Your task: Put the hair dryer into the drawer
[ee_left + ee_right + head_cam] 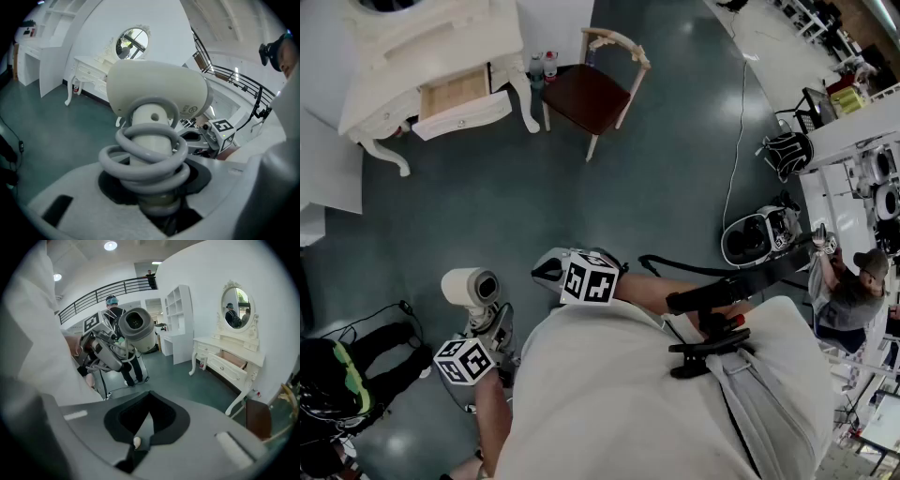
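Note:
The cream hair dryer [157, 93] stands upright in my left gripper [157, 197], which is shut on its handle; the grey cord [140, 161] is coiled round that handle. In the head view the hair dryer [472, 287] sits at lower left above the left gripper [490, 326]. My right gripper [139, 434] is shut with nothing in it and hangs beside the left one, near my body [551, 269]. The open drawer [457, 94] of the white dressing table [394, 56] is far off at upper left; in the right gripper view the drawer [232, 359] shows at the right.
A wooden chair [595, 92] stands right of the dressing table, with bottles [542, 67] on the floor between them. A black bag and cable [337, 375] lie at lower left. White shelves [178, 319] and an oval mirror [236, 305] line the wall. Another person [848, 291] is at the right.

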`<state>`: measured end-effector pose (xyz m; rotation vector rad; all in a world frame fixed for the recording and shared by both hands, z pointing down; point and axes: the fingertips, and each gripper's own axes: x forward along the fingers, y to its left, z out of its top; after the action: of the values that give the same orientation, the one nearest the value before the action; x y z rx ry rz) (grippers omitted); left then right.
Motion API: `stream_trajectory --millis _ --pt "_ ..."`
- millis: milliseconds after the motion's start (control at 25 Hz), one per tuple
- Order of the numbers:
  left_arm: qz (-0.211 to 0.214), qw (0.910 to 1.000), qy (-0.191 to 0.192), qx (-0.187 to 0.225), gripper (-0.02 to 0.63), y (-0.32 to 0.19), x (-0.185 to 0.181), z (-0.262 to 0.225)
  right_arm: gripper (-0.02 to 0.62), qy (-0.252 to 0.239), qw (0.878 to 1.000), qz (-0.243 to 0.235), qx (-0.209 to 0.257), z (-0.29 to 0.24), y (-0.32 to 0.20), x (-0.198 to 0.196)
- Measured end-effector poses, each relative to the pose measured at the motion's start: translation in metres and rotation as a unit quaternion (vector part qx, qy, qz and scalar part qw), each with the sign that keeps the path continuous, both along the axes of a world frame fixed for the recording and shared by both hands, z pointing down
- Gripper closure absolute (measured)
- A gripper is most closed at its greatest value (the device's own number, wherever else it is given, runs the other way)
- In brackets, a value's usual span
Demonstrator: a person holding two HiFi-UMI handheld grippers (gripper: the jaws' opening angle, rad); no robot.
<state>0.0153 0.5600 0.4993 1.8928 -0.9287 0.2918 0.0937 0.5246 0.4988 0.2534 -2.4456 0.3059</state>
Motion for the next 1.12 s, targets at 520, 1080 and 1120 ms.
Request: stream_trajectory --millis 520,1080,1120 --pt "0.006 0.9997 0.025 0.003 0.405 0.082 -0.027 0.034 0.597 0.016 1.0 0.017 -0.002 0.03 0.086 -0.02" --pt "-0.052 0.9984 -0.008 -0.02 0.405 -0.038 -0.068 0.039 0.471 -0.011 1.0 -0.004 0.0 0.023 -0.057 -0.057" --pt "-0.054 0.9983 -0.013 -0.021 0.405 -0.063 -0.072 0.034 0.471 -0.016 1.0 -0.006 0.0 0.018 -0.083 -0.061"
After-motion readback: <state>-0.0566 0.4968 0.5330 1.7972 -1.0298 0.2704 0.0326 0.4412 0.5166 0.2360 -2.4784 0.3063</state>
